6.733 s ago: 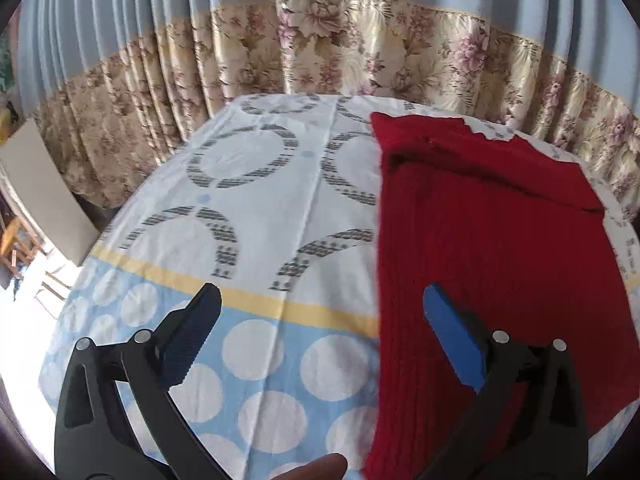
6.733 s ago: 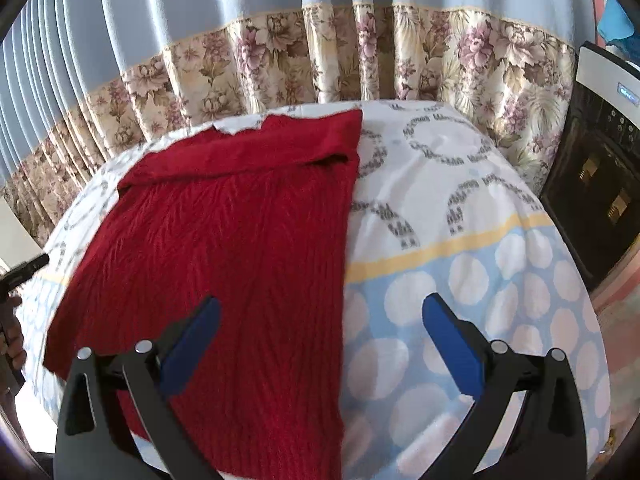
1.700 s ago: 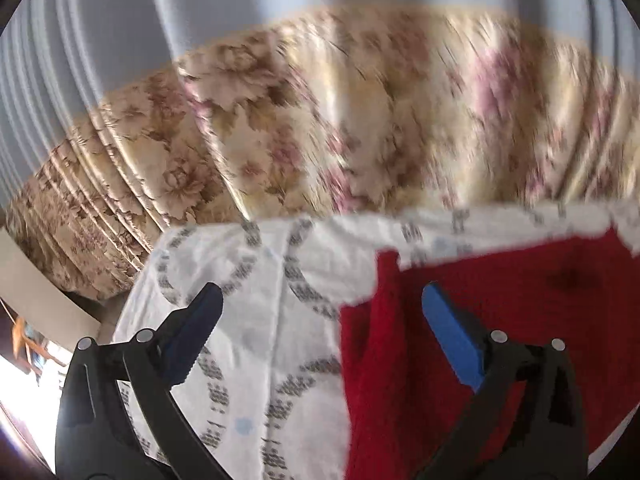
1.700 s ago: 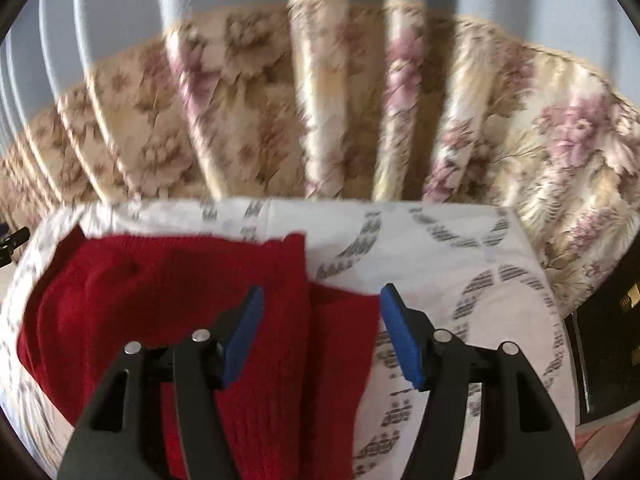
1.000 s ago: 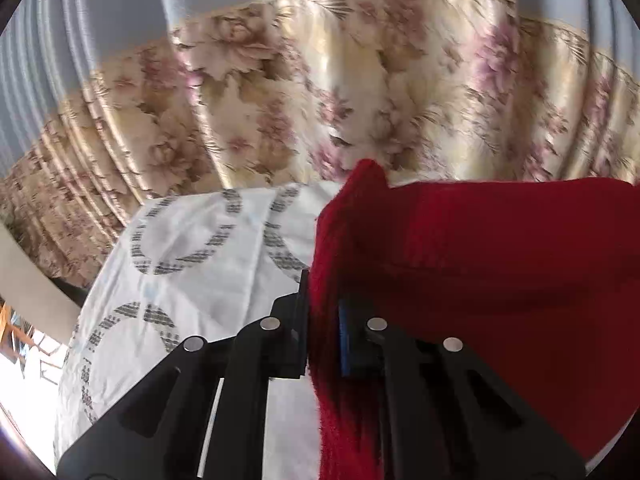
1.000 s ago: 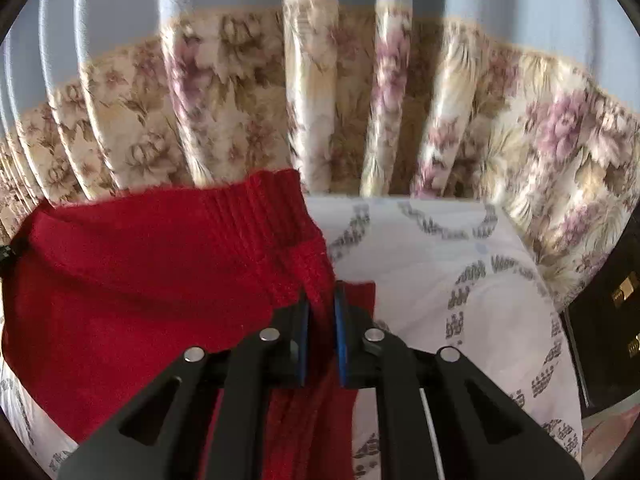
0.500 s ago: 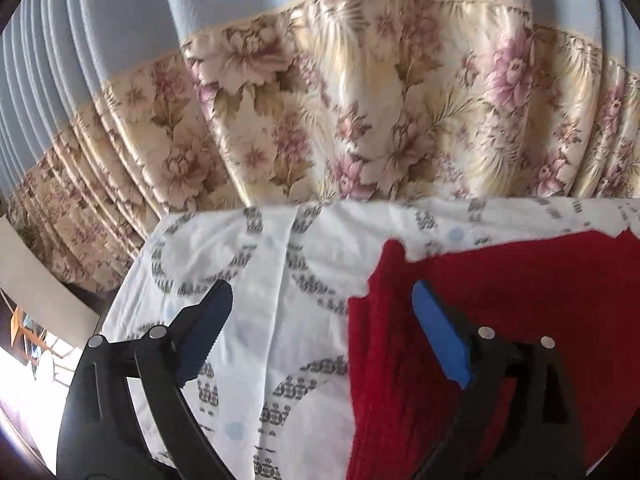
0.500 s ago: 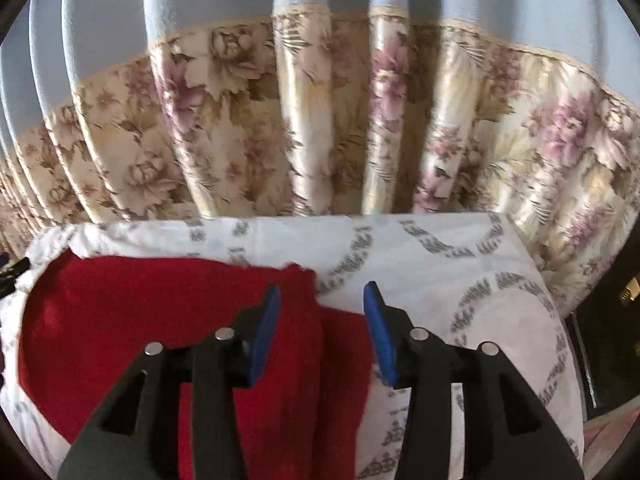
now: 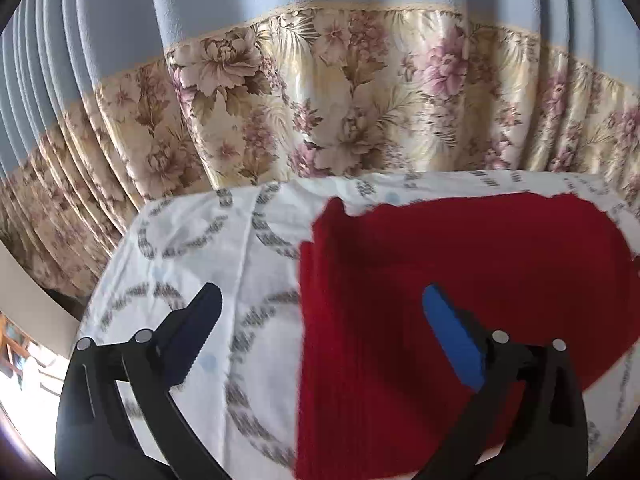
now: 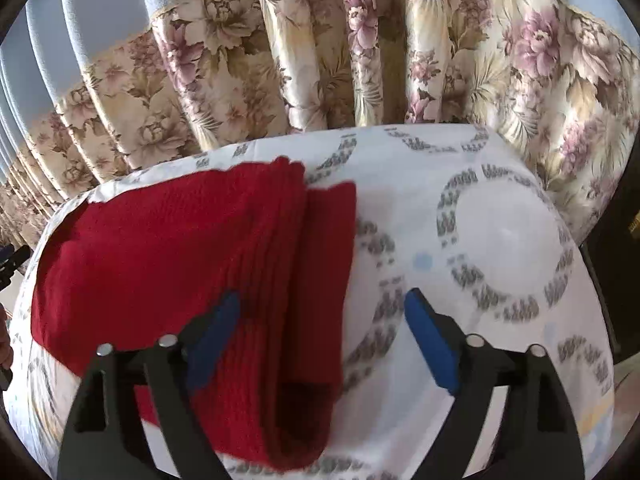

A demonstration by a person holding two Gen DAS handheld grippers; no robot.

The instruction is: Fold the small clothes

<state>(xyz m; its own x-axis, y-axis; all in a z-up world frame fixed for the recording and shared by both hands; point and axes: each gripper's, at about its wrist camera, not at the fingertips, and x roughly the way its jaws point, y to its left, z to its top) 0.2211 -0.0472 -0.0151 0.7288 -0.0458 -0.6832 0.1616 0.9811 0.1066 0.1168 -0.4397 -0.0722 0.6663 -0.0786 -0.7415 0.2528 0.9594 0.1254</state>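
A red knitted garment (image 9: 460, 280) lies folded on the table near its far edge; it also shows in the right wrist view (image 10: 168, 240). In that view its right side forms a doubled fold with a narrower layer (image 10: 328, 240) sticking out beneath. My left gripper (image 9: 320, 312) is open and empty, just above the garment's left edge. My right gripper (image 10: 322, 316) is open and empty, above the garment's right folded edge.
The table wears a white cloth with grey ring patterns (image 9: 192, 248), also in the right wrist view (image 10: 500, 240). Floral and blue curtains (image 9: 320, 100) hang close behind the table's far edge. A dark appliance (image 10: 624, 240) stands at the right.
Both grippers, shut on the garment's far corners a second ago, have opened and let it go. They have pulled back slightly and the garment lies folded on the table.
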